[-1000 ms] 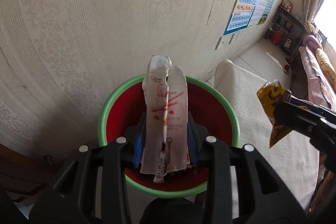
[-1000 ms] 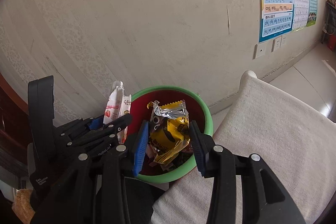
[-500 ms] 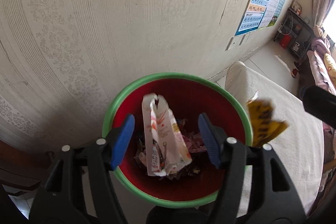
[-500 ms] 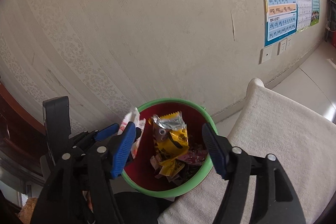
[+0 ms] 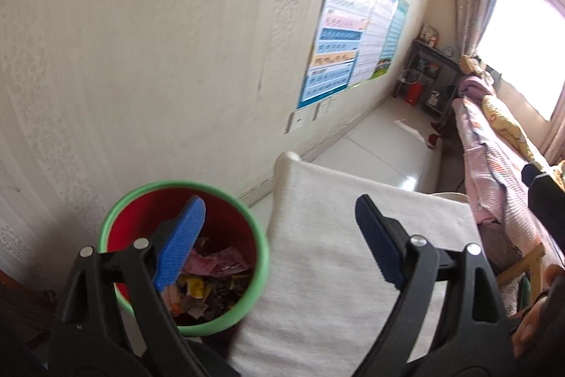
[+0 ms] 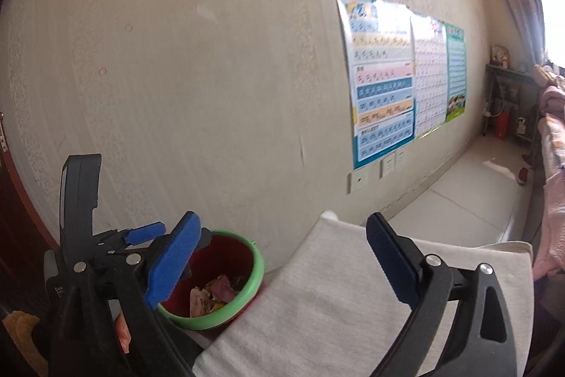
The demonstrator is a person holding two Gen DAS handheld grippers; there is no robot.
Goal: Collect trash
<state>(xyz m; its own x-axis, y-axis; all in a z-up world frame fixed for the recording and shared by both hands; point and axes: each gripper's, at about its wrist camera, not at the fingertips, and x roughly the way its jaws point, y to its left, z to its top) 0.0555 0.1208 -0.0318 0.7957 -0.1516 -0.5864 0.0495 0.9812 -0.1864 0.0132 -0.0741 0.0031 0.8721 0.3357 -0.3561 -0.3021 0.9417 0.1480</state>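
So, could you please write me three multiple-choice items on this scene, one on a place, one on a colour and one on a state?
1. Where does the bin stand?
A. On the white cloth
B. Beside the white cloth, by the wall
C. On the bed

2. What colour is the bin's rim?
A. Green
B. Blue
C. Yellow

3. What is between the jaws of the left hand-held gripper?
A. A white wrapper
B. A yellow wrapper
C. Nothing

Answers:
1 B: in both views the bin sits off the cloth's left edge, close to the wallpapered wall.
2 A: a green ring runs round the red inside.
3 C: the jaws are opening with an empty gap, and the wrappers lie in the bin. The right hand-held gripper is likewise opening and empty.
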